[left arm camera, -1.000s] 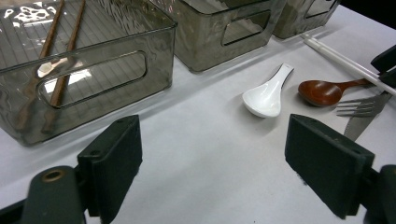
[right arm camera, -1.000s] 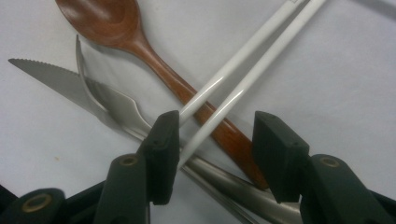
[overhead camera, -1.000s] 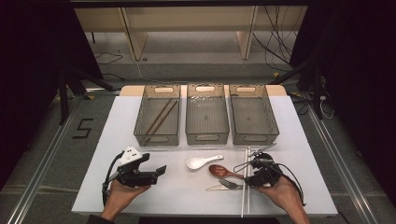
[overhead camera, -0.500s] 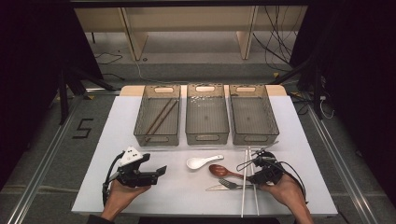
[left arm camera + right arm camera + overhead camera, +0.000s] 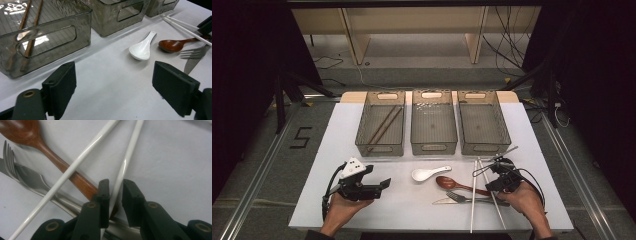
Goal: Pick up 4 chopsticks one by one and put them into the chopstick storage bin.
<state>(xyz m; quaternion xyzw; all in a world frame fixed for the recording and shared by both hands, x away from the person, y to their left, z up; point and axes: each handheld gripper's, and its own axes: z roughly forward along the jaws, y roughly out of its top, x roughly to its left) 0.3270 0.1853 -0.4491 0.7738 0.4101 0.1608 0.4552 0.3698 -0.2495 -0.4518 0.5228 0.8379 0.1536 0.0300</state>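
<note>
While jaws closing, white chopstick btwn right hand-held gripper pads, not yet clamped; left hand-held gripper open.

A large dark number 5 is marked on the grey floor, left of the white table.
</note>
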